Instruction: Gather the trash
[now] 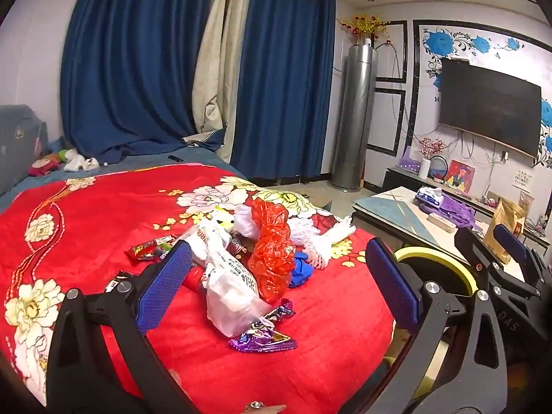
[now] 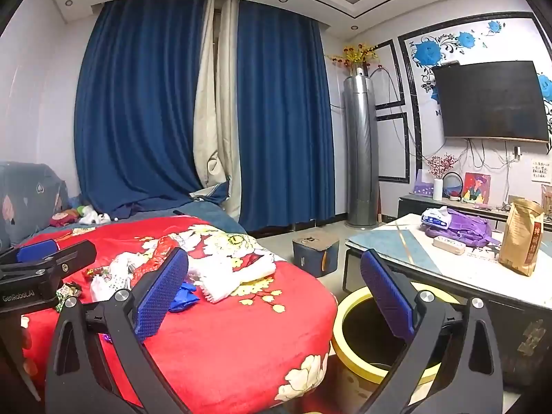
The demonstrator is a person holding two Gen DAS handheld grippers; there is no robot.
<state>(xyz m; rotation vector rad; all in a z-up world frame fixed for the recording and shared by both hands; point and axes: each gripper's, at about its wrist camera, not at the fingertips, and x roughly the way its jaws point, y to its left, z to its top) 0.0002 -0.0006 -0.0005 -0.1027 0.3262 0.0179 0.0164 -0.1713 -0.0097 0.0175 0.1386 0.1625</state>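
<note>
Red blanket point(image 1: 103, 214) carries the trash pile point(image 1: 255, 258); the left hand-held gripper point(image 1: 279, 283) hovers over it, jaws apart and empty. The right hand-held gripper point(image 2: 272, 296), also spread, hangs near the yellow-rimmed bin point(image 2: 348, 314).

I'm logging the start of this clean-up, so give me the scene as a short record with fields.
surface: red floral blanket
trash: red plastic bag, white plastic bag, purple wrapper, white foam netting, all in one pile on the blanket
bin: yellow-rimmed bin, on the floor beside the blanket's edge
left gripper: open, empty
right gripper: open, empty
</note>
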